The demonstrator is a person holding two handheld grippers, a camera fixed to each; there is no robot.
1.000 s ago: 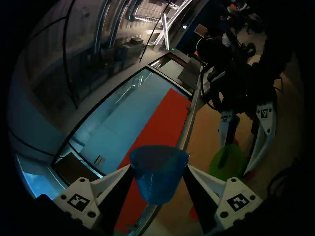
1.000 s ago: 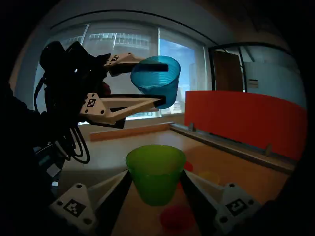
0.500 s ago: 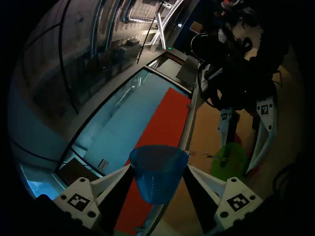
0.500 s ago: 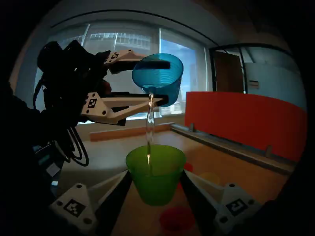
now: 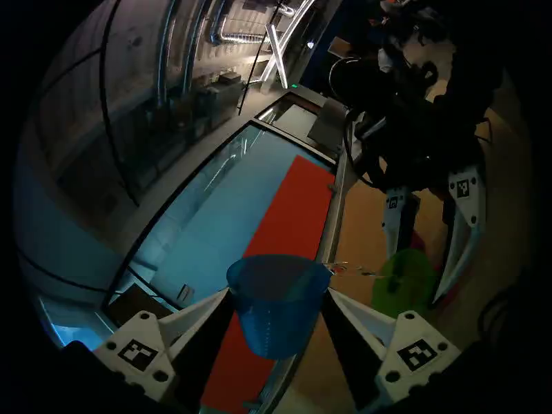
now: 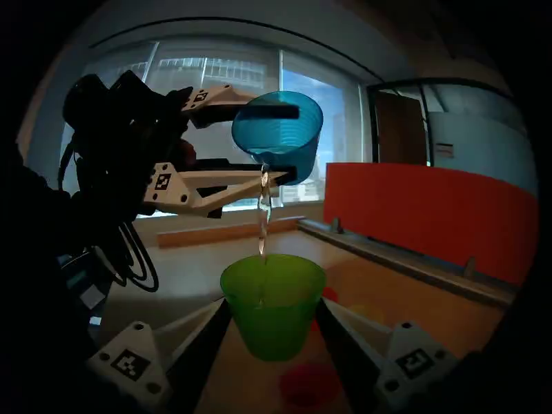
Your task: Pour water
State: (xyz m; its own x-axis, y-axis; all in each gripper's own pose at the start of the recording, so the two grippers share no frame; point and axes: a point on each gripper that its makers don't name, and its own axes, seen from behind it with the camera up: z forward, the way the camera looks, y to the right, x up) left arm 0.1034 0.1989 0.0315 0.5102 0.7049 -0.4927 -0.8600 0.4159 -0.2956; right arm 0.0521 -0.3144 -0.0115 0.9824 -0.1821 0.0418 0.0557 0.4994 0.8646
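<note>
My left gripper (image 5: pixel 277 309) is shut on a blue cup (image 5: pixel 278 303), tipped over on its side. In the right gripper view the blue cup (image 6: pixel 277 134) hangs high, held by the left gripper (image 6: pixel 284 141), and a thin stream of water (image 6: pixel 262 210) falls from its rim into the green cup (image 6: pixel 273 303) below. My right gripper (image 6: pixel 273 317) is shut on the green cup, which stands upright above the wooden table (image 6: pixel 386 290). The left gripper view shows the green cup (image 5: pixel 406 279) between the right gripper's white fingers (image 5: pixel 464 241).
A red partition (image 6: pixel 441 207) runs along the table's far right edge, with a metal rail (image 6: pixel 407 259) at its foot. Red discs (image 6: pixel 308 386) lie on the table beneath the green cup. Large windows (image 6: pixel 207 83) stand behind. Dark cables (image 6: pixel 131 255) hang from the left hand's gripper.
One second ago no water was falling. The blue cup has tipped further and a stream now runs from it into the green cup. The green cup has stayed in place.
</note>
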